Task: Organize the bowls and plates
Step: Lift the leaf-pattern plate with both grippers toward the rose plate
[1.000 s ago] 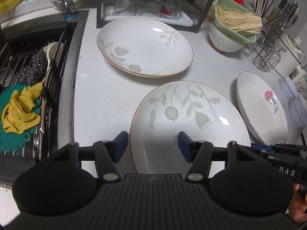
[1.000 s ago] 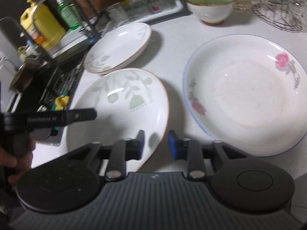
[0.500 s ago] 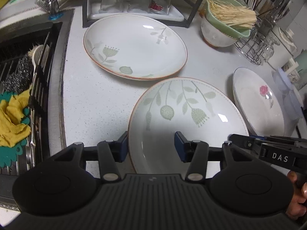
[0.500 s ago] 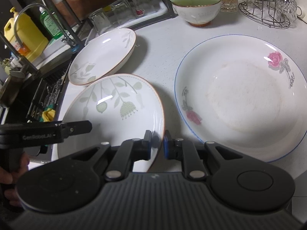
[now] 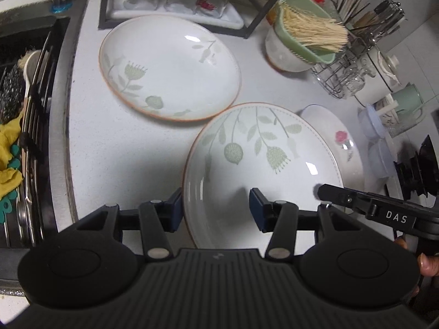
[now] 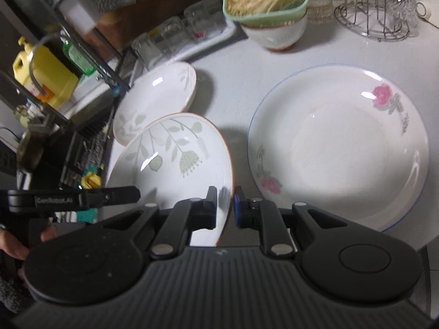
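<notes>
Right tongs (image 6: 224,205) pinch the near rim of the leaf plate (image 6: 175,161), tilted off the bench (image 6: 236,82). Left tongs (image 5: 215,209) half open, straddling its left rim, no grip. Risk: a single thin-edge pinch slips; plate drops onto rose plate (image 6: 340,148).

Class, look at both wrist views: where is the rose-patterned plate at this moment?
The rose-patterned plate lies flat on the white counter, filling the right of the right wrist view beside the tilted leaf-patterned plate; in the left wrist view it peeks out behind that plate's right edge.
</notes>
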`<state>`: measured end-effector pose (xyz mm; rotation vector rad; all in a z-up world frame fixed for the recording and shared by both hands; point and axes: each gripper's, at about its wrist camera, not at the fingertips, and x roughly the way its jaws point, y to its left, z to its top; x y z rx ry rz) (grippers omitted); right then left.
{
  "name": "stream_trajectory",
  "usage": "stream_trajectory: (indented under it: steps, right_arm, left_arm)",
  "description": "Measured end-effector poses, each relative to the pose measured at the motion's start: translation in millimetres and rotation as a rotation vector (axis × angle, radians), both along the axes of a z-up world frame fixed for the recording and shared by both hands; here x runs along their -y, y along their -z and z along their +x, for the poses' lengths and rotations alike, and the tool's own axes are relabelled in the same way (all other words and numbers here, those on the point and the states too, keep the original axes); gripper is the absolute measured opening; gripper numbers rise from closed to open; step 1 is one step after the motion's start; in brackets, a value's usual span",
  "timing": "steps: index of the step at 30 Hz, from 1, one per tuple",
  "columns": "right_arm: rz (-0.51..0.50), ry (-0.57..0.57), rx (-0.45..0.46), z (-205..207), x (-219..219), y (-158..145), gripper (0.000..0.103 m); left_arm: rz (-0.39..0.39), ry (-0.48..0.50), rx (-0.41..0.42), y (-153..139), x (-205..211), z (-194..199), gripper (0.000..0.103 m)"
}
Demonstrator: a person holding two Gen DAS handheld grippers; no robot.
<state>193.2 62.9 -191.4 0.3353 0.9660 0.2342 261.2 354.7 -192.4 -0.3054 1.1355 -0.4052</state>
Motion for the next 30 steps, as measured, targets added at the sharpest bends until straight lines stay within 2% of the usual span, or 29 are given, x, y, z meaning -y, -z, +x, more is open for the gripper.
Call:
stream_trajectory:
  steps: [9, 14, 21, 30]
  right_arm:
    - [0.018, -0.010, 0.058, -9, 40, -40, 0.015]
    - [-0.013, -0.006, 0.096, -7, 67, -45, 0.015]
    - [0.017, -0.024, 0.123, -6, 110, -46, 0.015]
    - [0.069, -0.005, 0.134, -3, 151, -37, 0.015]
  left_arm:
    - [-0.033, -0.006, 0.043, -49, 41, 2, 0.055]
    - [-0.045, -0.001, 0.045, -54, 72, 5, 0.055]
    - [-0.059, 0.002, 0.058, -60, 108, 10, 0.055]
    - [-0.049, -0.029, 0.014, -53, 144, 19, 0.055]
